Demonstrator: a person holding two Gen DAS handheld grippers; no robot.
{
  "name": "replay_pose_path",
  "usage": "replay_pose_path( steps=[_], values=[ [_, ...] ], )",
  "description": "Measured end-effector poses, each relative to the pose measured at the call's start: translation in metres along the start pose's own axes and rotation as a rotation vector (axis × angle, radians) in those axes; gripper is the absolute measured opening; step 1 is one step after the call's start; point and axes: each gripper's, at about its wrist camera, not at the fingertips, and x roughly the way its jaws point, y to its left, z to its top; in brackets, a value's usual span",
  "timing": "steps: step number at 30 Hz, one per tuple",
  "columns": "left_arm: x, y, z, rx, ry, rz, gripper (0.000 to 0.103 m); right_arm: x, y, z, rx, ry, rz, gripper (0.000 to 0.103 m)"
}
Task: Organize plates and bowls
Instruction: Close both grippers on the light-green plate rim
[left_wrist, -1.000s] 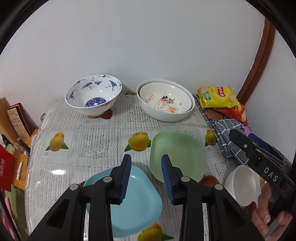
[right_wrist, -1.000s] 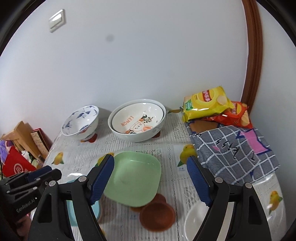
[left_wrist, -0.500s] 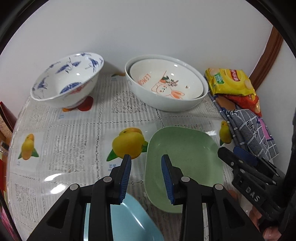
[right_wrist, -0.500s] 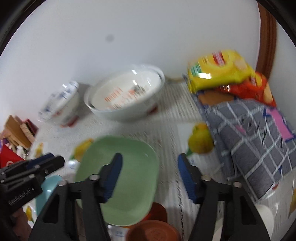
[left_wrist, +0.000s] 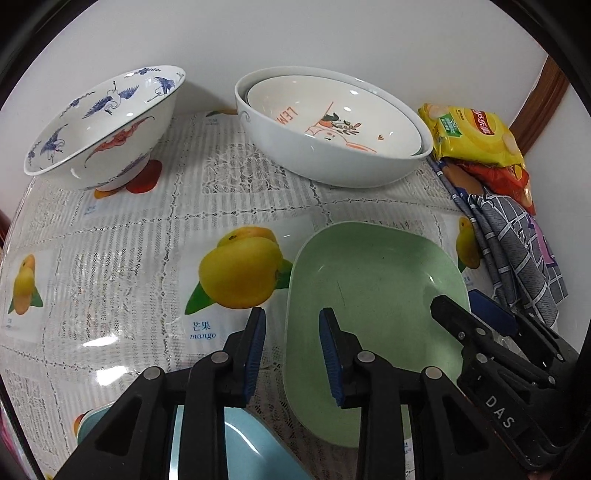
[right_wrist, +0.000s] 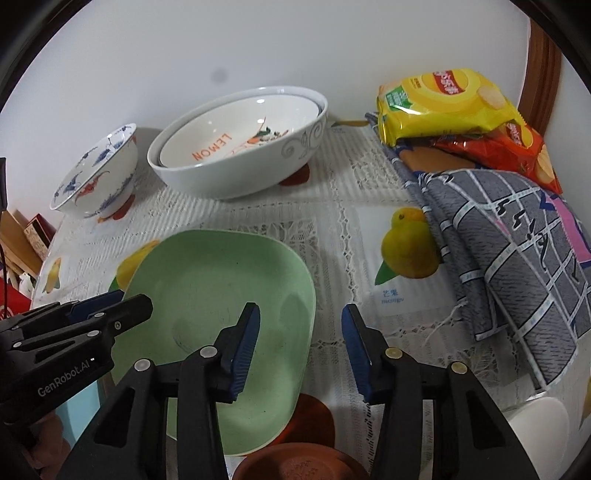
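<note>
- While both grippers hover over it, the bench (left_wrist: 110, 229) shows sorting only partly done.
- Nested bowls (left_wrist: 332, 129) at the back look finished; the crane bowl (left_wrist: 99, 129) stands apart beside them.
- Green plate (right_wrist: 221, 317) lies loose mid-bench, blue plate (left_wrist: 236, 443) near the front, brown saucers (right_wrist: 295, 465) and white cup (right_wrist: 539, 421) unstacked.
- Left gripper (left_wrist: 291, 350) straddles the green plate's left rim, right gripper (right_wrist: 301, 350) its right rim; both sets of fingers are spread, grasping nothing.
</note>
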Motion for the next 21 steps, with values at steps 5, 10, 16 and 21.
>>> replay_pose_path(
  steps=[5,10,16,21],
  values=[
    [0.011,-0.001,-0.001,0.002,0.027,-0.016,0.015,0.010,-0.001,-0.002,0.010,0.022,-0.010,0.040],
    [0.012,-0.005,-0.001,0.013,0.010,-0.003,0.010,0.017,0.000,-0.003,0.018,0.028,-0.012,0.018],
    [0.003,-0.002,-0.002,-0.004,-0.002,-0.009,0.008,0.011,-0.002,-0.001,0.038,-0.007,0.000,0.009],
    [-0.024,0.000,-0.003,-0.017,-0.051,-0.012,0.008,-0.015,0.001,0.004,0.041,-0.068,0.023,0.008]
  ],
)
